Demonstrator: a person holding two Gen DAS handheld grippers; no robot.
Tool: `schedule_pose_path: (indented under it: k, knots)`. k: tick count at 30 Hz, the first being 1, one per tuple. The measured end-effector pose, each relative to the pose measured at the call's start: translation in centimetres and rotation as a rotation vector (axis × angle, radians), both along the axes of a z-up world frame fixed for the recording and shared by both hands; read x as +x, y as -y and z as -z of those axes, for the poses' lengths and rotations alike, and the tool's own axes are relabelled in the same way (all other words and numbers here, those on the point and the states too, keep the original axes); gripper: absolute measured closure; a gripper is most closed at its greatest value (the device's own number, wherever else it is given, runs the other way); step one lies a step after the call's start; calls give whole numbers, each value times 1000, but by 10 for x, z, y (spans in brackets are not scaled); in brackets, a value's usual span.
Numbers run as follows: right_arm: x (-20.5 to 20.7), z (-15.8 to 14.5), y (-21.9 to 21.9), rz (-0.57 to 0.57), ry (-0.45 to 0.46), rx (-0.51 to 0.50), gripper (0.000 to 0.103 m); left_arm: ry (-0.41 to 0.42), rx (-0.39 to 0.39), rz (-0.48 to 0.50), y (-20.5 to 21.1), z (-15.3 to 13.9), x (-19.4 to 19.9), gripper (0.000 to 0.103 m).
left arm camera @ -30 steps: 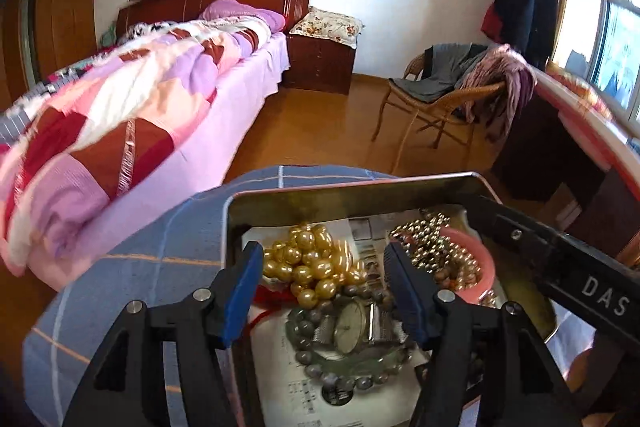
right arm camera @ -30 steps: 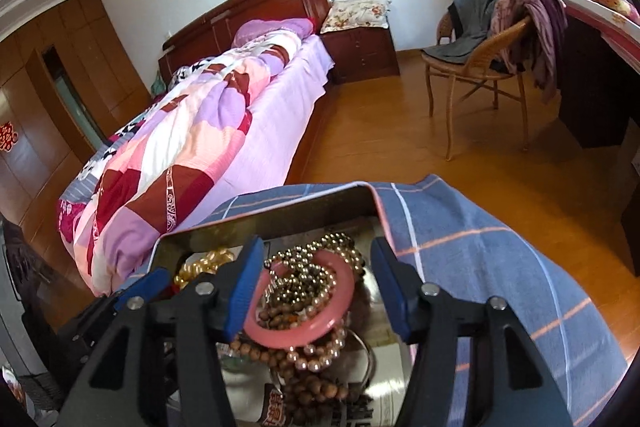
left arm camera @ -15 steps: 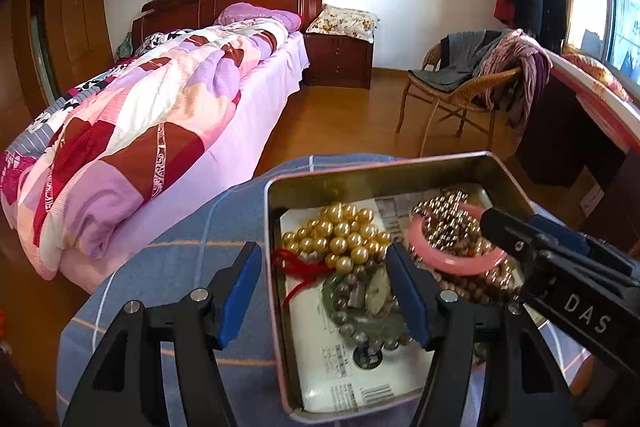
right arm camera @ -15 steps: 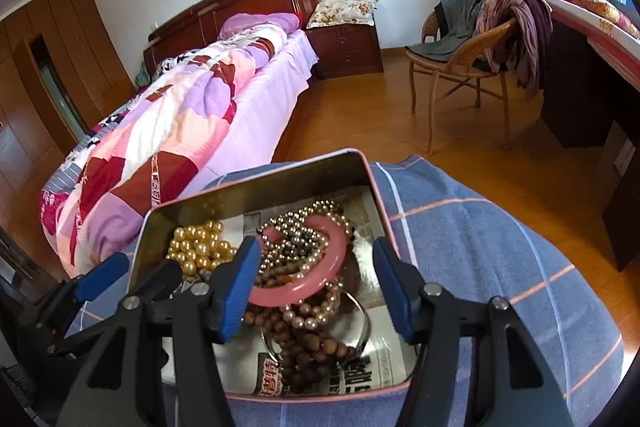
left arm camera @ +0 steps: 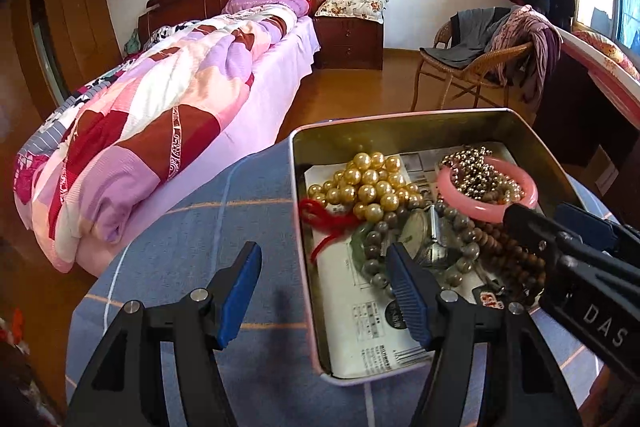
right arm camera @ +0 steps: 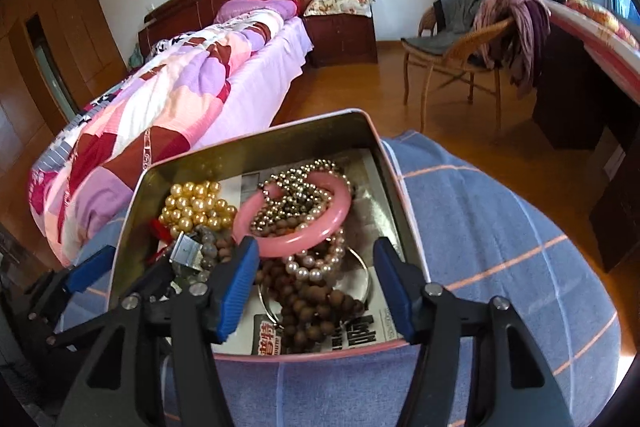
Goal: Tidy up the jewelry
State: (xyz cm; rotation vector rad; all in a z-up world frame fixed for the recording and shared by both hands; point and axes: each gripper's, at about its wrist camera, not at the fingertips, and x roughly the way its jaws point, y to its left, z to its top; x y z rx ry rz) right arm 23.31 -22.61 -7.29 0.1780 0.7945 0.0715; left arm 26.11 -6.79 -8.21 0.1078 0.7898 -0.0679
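left gripper (left arm camera: 322, 289) shifted off tin (left arm camera: 400, 131), long axis away

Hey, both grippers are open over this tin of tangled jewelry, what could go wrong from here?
1. The pink bangle has the silver bead chain piled through it; lifting one likely drags the other.
2. The wooden bead strand overlaps the pearl bracelet, so the right gripper may pinch both.
3. The metal tin might slide on the blue checked cloth.

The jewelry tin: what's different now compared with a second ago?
Both views have pulled back. The left gripper has slid left and now straddles the tin's left wall instead of the gold beads. The right gripper hangs over the pink bangle. Both stay open; nothing was grasped, and the jewelry hasn't moved.
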Motion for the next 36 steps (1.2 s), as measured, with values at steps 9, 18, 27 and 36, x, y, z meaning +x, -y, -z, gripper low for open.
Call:
schedule_pose_path:
  k: [9, 18, 27, 36]
  knots:
    - [-12, 2, -9, 5, -34, -29, 38, -3, 32, -4, -5, 4, -8, 38]
    - [-44, -25, 4, 90, 100, 24, 25, 60, 99, -12, -5, -11, -29, 38]
    - [-69, -28, -5, 96, 112, -49, 13, 85, 119, -3, -7, -17, -69, 38]
    - [-106, -26, -18, 61, 107, -67, 8, 86, 121, -30, -19, -16, -117, 33]
